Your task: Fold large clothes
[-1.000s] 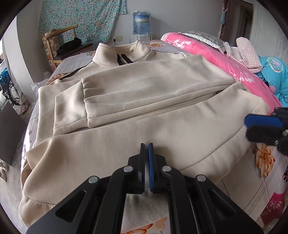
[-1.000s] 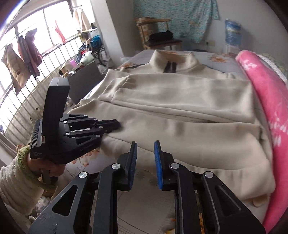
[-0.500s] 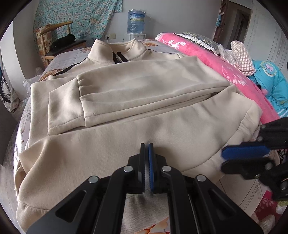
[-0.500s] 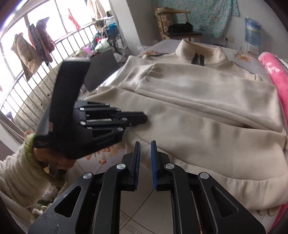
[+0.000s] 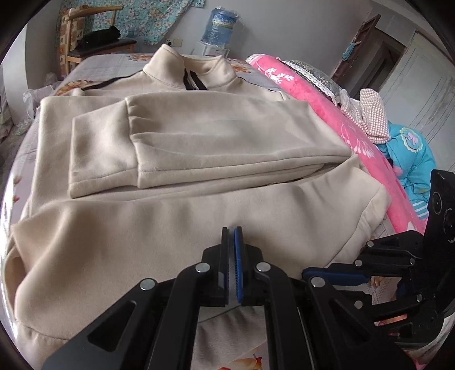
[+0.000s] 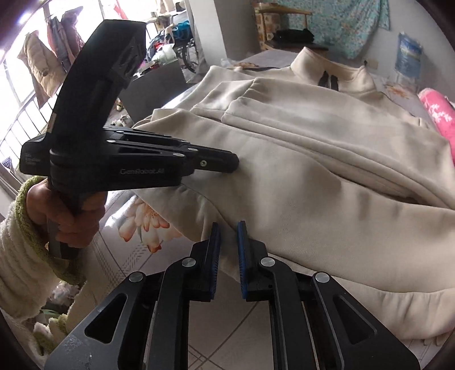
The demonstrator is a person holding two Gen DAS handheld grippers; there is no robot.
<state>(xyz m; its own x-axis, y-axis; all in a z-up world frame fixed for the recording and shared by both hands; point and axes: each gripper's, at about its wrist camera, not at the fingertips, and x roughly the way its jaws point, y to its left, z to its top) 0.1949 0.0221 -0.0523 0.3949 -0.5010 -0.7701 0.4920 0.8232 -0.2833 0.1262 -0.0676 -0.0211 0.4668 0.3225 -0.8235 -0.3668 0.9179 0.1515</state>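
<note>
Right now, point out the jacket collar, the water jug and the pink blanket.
jacket collar (image 5: 182, 67): left wrist view, its left flap.
water jug (image 5: 220, 25): left wrist view, bottle body.
pink blanket (image 5: 327, 113): left wrist view, its top.

Bed (image 5: 119, 61) (floral sheet): beige jacket (image 5: 199, 148) spread flat; pink quilt (image 5: 355, 136) alongside.

Sweatshirt (image 5: 199, 222) on bed (image 5: 113, 61), blanket (image 5: 321, 105) to its right.

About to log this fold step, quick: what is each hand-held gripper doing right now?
Left hand-held gripper: shut on the beige sweatshirt's hem.
Right hand-held gripper: jaws just closing, hem between them, shut on it.
</note>
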